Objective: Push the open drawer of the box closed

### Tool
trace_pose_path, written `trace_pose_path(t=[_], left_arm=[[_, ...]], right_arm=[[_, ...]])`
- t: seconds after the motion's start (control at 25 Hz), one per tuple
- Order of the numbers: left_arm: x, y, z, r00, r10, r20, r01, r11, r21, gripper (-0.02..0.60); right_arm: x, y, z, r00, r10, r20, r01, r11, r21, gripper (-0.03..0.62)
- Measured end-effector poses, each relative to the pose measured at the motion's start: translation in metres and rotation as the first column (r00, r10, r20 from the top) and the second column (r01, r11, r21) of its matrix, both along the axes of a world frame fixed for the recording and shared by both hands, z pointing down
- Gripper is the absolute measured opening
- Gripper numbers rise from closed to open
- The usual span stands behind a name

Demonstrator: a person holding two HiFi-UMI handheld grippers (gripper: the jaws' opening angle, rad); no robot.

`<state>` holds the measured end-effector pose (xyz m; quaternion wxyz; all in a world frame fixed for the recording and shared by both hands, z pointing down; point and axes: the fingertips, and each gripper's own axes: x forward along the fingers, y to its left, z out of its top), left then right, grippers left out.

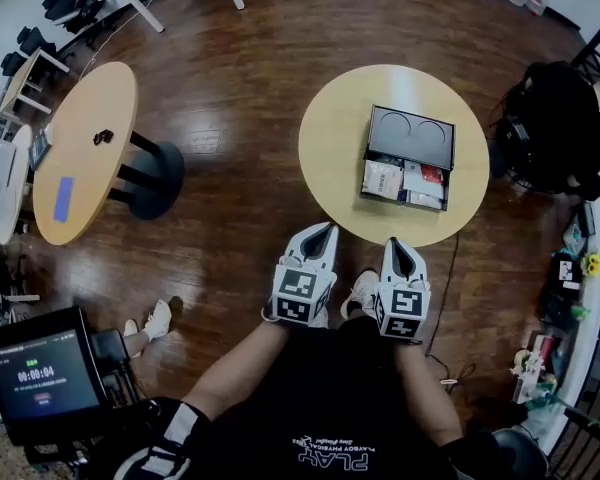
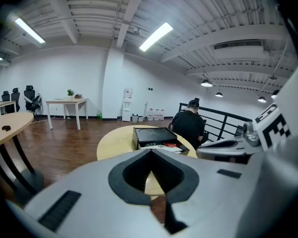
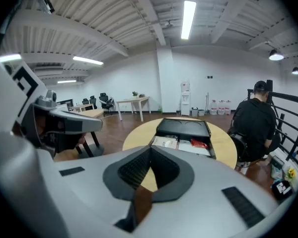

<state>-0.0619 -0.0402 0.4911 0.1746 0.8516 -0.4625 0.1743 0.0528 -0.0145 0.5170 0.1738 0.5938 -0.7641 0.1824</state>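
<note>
A black box point(image 1: 411, 137) sits on the round wooden table point(image 1: 330, 148), right of its middle. Its drawer point(image 1: 404, 184) is pulled out toward me and holds white and red packets. My left gripper point(image 1: 326, 230) and right gripper point(image 1: 397, 245) hover side by side just short of the table's near edge, both shut with nothing in them. In the left gripper view the box point(image 2: 155, 134) lies ahead beyond the left gripper point(image 2: 151, 151). The right gripper view shows the open drawer point(image 3: 186, 144) straight ahead of the right gripper point(image 3: 151, 149).
A second round table point(image 1: 85, 148) stands to the left with a small dark object point(image 1: 103, 136) on it. A person in black point(image 1: 555, 128) sits just right of the box's table, by a railing. A timer screen point(image 1: 45, 378) is at lower left. White desks stand at the back.
</note>
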Motion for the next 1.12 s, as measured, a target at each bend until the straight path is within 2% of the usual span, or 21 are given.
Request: trace_pose_path(t=[0.16, 0.44, 0.68, 0.88, 1.12], left_arm=[[0.011, -0.022, 0.007, 0.999, -0.020, 0.031, 0.021, 1.000, -0.015, -0.003], [0.019, -0.044, 0.021, 0.996, -0.068, 0.065, 0.072, 0.996, -0.052, -0.003], [0.021, -0.067, 0.034, 0.994, -0.084, 0.074, 0.090, 0.992, -0.086, -0.003], [0.025, -0.094, 0.042, 0.996, -0.055, 0.071, 0.061, 0.994, -0.092, -0.003], [0.023, -0.121, 0.053, 0.998, -0.021, 0.056, 0.027, 0.992, -0.119, -0.003]], right_arm=[[0.022, -0.018, 0.022, 1.000, -0.003, -0.015, 0.002, 0.996, -0.086, 0.005], [0.038, -0.043, 0.051, 1.000, -0.020, -0.016, 0.018, 0.990, -0.143, 0.005], [0.045, -0.055, 0.074, 1.000, 0.001, -0.008, -0.002, 0.981, -0.195, 0.005], [0.060, -0.072, 0.089, 0.999, 0.043, 0.006, -0.041, 0.973, -0.226, 0.005], [0.060, -0.082, 0.111, 0.997, 0.050, -0.062, -0.067, 0.943, -0.325, 0.005]])
